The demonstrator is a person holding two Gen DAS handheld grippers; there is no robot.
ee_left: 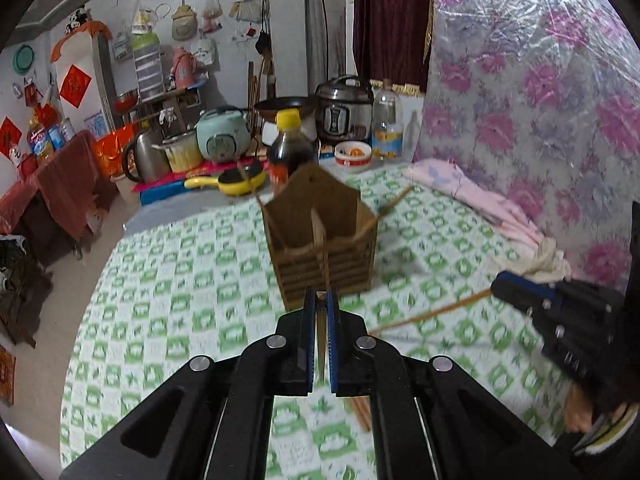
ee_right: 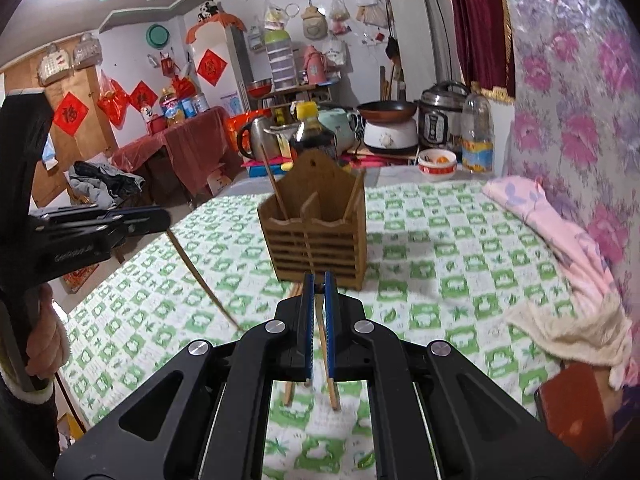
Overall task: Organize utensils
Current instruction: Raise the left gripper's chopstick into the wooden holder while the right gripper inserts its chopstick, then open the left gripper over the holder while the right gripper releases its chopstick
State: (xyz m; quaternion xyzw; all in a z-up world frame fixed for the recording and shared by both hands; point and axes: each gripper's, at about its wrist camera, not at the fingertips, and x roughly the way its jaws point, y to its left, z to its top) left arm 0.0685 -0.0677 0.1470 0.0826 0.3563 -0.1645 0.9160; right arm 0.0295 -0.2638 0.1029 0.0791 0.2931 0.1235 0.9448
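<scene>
A wooden two-compartment utensil holder stands on the green-checked tablecloth, with a chopstick leaning in each compartment. My left gripper is shut on a chopstick that points up toward the holder's front. It shows at the left of the right wrist view, chopstick slanting down. My right gripper is shut on another chopstick just before the holder. It shows at the right of the left wrist view, chopstick trailing left. Loose chopsticks lie on the cloth below.
A soy sauce bottle stands right behind the holder. A pink and cream cloth lies along the right by the floral wall. A bowl, a plastic bottle, cookers and a kettle crowd the back. The table's left edge drops to the floor.
</scene>
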